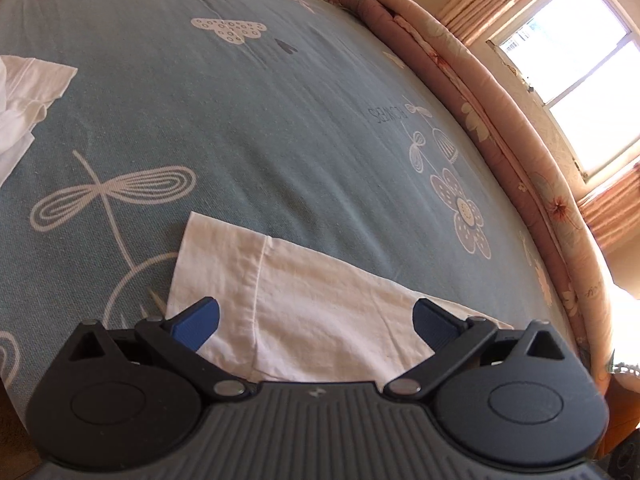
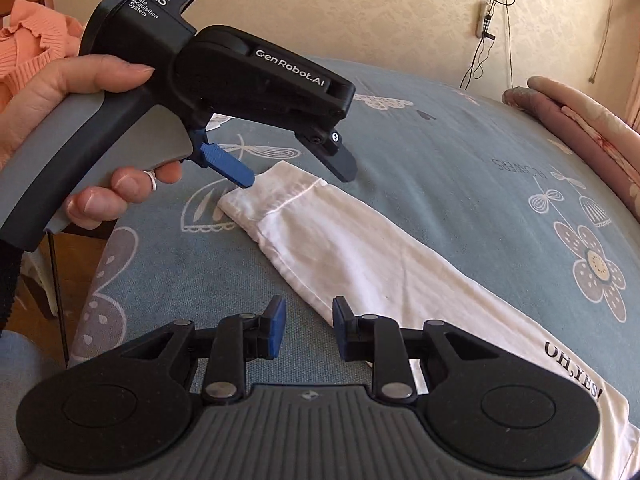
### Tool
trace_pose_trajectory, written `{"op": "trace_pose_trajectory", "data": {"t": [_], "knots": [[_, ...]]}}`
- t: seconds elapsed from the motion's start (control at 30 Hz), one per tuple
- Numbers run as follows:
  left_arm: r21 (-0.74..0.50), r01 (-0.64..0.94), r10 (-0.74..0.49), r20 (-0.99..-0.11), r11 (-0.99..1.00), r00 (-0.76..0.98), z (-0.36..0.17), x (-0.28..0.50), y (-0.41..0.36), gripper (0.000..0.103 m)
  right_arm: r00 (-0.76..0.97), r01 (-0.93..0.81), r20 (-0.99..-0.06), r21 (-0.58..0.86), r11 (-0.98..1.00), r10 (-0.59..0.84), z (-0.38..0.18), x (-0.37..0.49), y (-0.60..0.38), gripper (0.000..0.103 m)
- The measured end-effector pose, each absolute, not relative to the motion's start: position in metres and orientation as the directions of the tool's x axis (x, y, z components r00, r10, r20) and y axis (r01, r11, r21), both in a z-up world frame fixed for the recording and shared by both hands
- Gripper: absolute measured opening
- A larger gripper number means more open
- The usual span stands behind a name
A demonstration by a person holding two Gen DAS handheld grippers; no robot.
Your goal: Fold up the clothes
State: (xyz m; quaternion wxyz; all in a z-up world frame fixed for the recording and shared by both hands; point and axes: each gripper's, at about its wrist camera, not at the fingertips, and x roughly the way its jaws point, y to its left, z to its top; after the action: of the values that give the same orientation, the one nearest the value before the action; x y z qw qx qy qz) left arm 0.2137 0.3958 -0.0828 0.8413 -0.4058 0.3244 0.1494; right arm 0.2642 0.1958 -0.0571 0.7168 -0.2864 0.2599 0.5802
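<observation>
The white garment lay folded into a long narrow strip across the blue-green bedsheet, one hemmed end toward the bed's near edge and the other, printed "OH, YES!", running off toward the lower right in the right wrist view. The left gripper, held in a person's hand, hung just over the hemmed end with its jaws spread wide and nothing between them; one blue pad seemed to touch the cloth's corner, though the angle made that hard to settle. The right gripper sat beside the strip's near edge, jaws narrowly apart and gripping nothing. More white cloth lay bunched at the sheet's left edge in the left wrist view. A rolled pink floral quilt ran along the bed's far side below a bright window. An orange knit showed behind the hand.
</observation>
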Motion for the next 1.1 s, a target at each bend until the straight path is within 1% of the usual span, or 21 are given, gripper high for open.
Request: {"op": "trace_pose_trajectory", "data": {"t": [0.07, 0.17, 0.23, 0.37, 0.43, 0.47, 0.5, 0.53, 0.6, 0.7, 0.77, 0.93, 1.0, 1.1], "knots": [[-0.608, -0.475, -0.039, -0.64, 0.637, 0.767, -0.078, 0.213, 0.391, 0.102, 0.206, -0.977, -0.708, -0.104, 0.188, 0.676, -0.058, 0.268, 0.191, 0.031], [-0.591, -0.422, -0.108, -0.658, 0.688, 0.745, -0.082, 0.224, 0.376, 0.102, 0.235, -0.958, -0.719, -0.057, 0.281, 0.654, -0.057, 0.279, 0.175, 0.031], [-0.583, -0.434, -0.125, -0.683, 0.687, 0.719, -0.09, 0.227, 0.37, 0.101, 0.265, -0.942, -0.708, -0.046, 0.332, 0.655, -0.052, 0.28, 0.158, 0.031], [-0.653, -0.437, -0.177, -0.658, 0.618, 0.732, -0.096, 0.214, 0.369, 0.101, 0.311, -0.911, -0.688, -0.02, 0.411, 0.655, -0.038, 0.271, 0.12, 0.033], [-0.704, -0.44, -0.203, -0.63, 0.558, 0.75, -0.098, 0.202, 0.372, 0.101, 0.336, -0.894, -0.685, -0.014, 0.449, 0.647, -0.031, 0.263, 0.099, 0.036], [-0.71, -0.452, -0.203, -0.631, 0.541, 0.749, -0.101, 0.197, 0.372, 0.101, 0.351, -0.884, -0.681, -0.014, 0.467, 0.643, -0.028, 0.258, 0.087, 0.036], [-0.71, -0.466, -0.201, -0.638, 0.528, 0.744, -0.104, 0.193, 0.371, 0.101, 0.359, -0.877, -0.675, -0.009, 0.48, 0.645, -0.025, 0.253, 0.075, 0.039], [-0.699, -0.484, -0.194, -0.653, 0.527, 0.732, -0.109, 0.19, 0.37, 0.101, 0.364, -0.872, -0.669, 0.0, 0.49, 0.648, -0.023, 0.249, 0.064, 0.04], [-0.69, -0.491, -0.17, -0.654, 0.531, 0.737, -0.115, 0.188, 0.366, 0.1, 0.389, -0.845, -0.654, 0.027, 0.534, 0.649, -0.02, 0.24, 0.039, 0.044], [-0.674, -0.496, -0.138, -0.658, 0.547, 0.741, -0.118, 0.192, 0.364, 0.1, 0.416, -0.805, -0.633, 0.078, 0.588, 0.653, -0.02, 0.229, 0.007, 0.044], [-0.673, -0.48, -0.1, -0.632, 0.562, 0.769, -0.12, 0.197, 0.366, 0.1, 0.432, -0.774, -0.621, 0.118, 0.623, 0.654, -0.023, 0.224, -0.012, 0.046], [-0.711, -0.458, -0.009, -0.546, 0.533, 0.838, -0.127, 0.196, 0.38, 0.1, 0.478, -0.695, -0.583, 0.206, 0.689, 0.657, -0.026, 0.212, -0.051, 0.046], [-0.699, -0.469, 0.043, -0.533, 0.54, 0.845, -0.126, 0.195, 0.386, 0.097, 0.489, -0.691, -0.573, 0.205, 0.693, 0.657, -0.026, 0.21, -0.057, 0.047], [-0.698, -0.469, 0.096, -0.502, 0.541, 0.859, -0.129, 0.197, 0.395, 0.096, 0.505, -0.689, -0.565, 0.19, 0.699, 0.652, -0.026, 0.21, -0.059, 0.048]]}}
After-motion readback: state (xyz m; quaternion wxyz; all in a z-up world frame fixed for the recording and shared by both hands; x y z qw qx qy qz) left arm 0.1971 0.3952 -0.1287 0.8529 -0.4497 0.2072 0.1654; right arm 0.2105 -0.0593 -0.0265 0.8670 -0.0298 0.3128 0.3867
